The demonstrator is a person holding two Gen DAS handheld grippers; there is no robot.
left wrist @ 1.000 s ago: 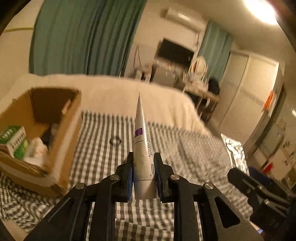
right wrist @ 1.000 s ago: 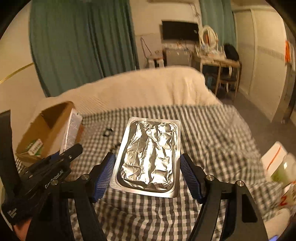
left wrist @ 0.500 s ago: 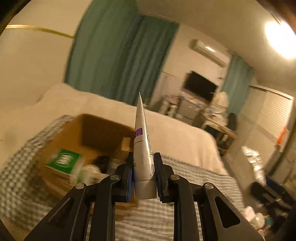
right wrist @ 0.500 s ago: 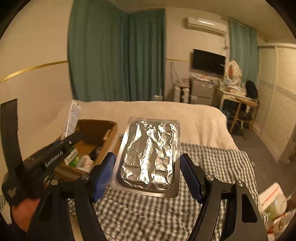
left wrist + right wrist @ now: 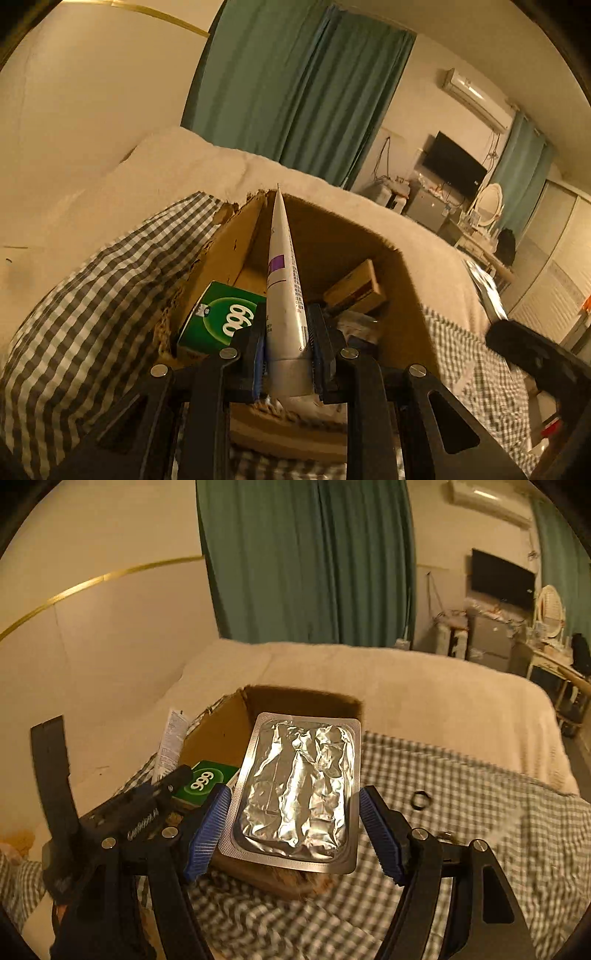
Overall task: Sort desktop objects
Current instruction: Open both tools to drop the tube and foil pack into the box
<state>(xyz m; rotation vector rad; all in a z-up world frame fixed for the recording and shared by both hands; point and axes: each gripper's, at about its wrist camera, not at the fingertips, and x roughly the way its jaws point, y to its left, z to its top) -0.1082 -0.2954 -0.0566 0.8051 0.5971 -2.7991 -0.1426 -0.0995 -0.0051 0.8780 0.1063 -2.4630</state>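
Left tongs (image 5: 286,354): clamped on white tube (image 5: 284,295), tip pointing into cardboard box (image 5: 236,251).
Right tongs (image 5: 295,834): spread wide, pads pressing the edges of foil blister pack (image 5: 299,794), held over the box's near wall.
Box contents: green carton (image 5: 221,321), small brown packet (image 5: 356,291).
Bed: checked cloth (image 5: 461,794) carries the box; small ring (image 5: 420,799) lies apart.
Step in hand: delivery to box, judged near done.
Next move calls for: lowering past the rim, then opening each pair.
Change: a second ago both items were over open cloth, box off to the left; now it lies straight ahead.
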